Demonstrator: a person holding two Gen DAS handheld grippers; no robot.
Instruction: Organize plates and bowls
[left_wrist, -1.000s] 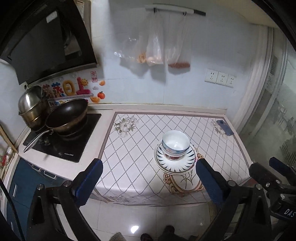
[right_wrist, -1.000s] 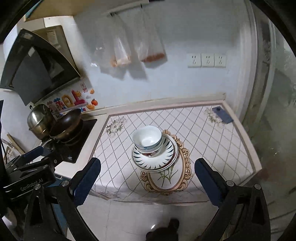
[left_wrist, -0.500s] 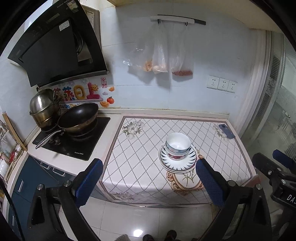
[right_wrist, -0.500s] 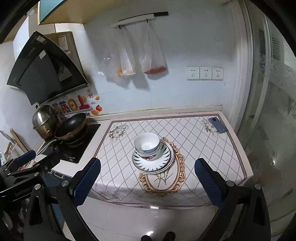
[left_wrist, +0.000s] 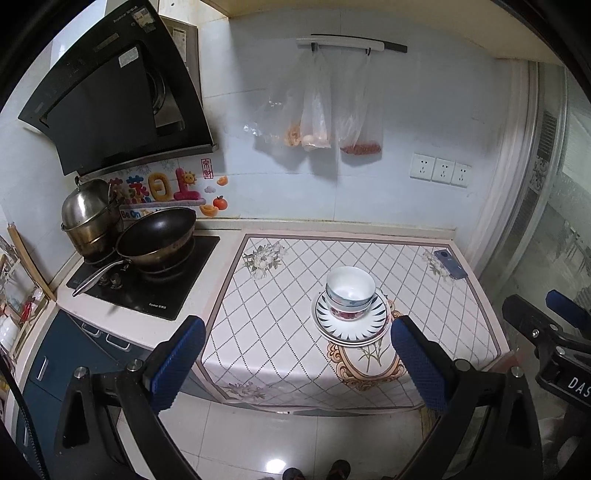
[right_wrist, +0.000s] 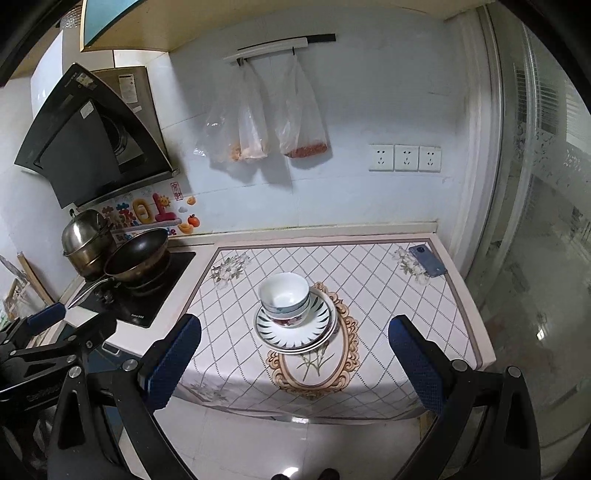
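The bowls (left_wrist: 350, 291), nested one in another, stand on a stack of plates (left_wrist: 351, 325) with a dark striped rim, near the middle of the counter on the patterned cloth (left_wrist: 277, 295). The left gripper (left_wrist: 297, 365) and the right gripper (right_wrist: 293, 363) both hang in front of the counter edge, well apart from the dishes, each with its blue fingers spread wide and holding nothing. Further out, a blue phone (left_wrist: 450, 264) lies at the far right corner of the cloth, a dark wok (left_wrist: 157, 236) and a steel pot (left_wrist: 90, 216) sit on the stove at the left, and plastic bags (left_wrist: 321, 110) hang on the wall.
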